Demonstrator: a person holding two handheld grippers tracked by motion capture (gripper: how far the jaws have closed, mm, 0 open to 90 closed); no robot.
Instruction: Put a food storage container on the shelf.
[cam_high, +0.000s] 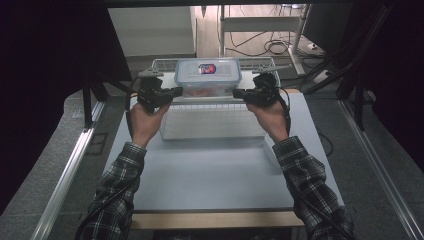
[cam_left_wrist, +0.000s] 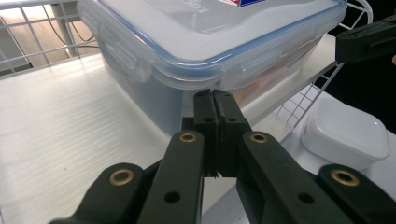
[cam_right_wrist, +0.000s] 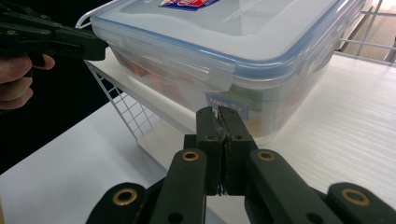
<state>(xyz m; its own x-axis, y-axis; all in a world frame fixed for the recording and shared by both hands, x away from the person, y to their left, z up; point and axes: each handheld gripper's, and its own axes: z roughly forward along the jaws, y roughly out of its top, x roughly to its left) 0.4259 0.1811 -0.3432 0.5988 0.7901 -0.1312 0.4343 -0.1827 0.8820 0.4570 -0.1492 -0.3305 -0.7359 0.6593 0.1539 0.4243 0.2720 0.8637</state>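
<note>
A clear lidded box (cam_high: 208, 76) with a blue seal and a red-and-blue label sits on a white shelf (cam_high: 215, 102) ringed by a wire rail, at the far side of the table (cam_high: 210, 170). The left claw (cam_high: 178, 91) lies at the box's left side and the right claw (cam_high: 236, 93) at its right side, so the box stands between the two tips. Each claw is held by a hand in a plaid sleeve (cam_high: 117, 195).

In the left gripper view, the left claw (cam_left_wrist: 215, 100) has its jaws pressed flat together with nothing between them. Its tips point just under the lid's edge clip, close against the box (cam_left_wrist: 210, 42) wall; whether they touch it cannot be told. Beyond and to the right of this claw lies a small white tub (cam_left_wrist: 345, 133) on the table, below the shelf.

In the right gripper view, the right claw (cam_right_wrist: 218, 114) is likewise closed tight on nothing. Its tips sit just below a lid clip, close to the box (cam_right_wrist: 224, 42) wall. The left claw (cam_right_wrist: 100, 49) appears farther off, at the box's opposite side. Orange and green contents show dimly through the box wall.
</note>
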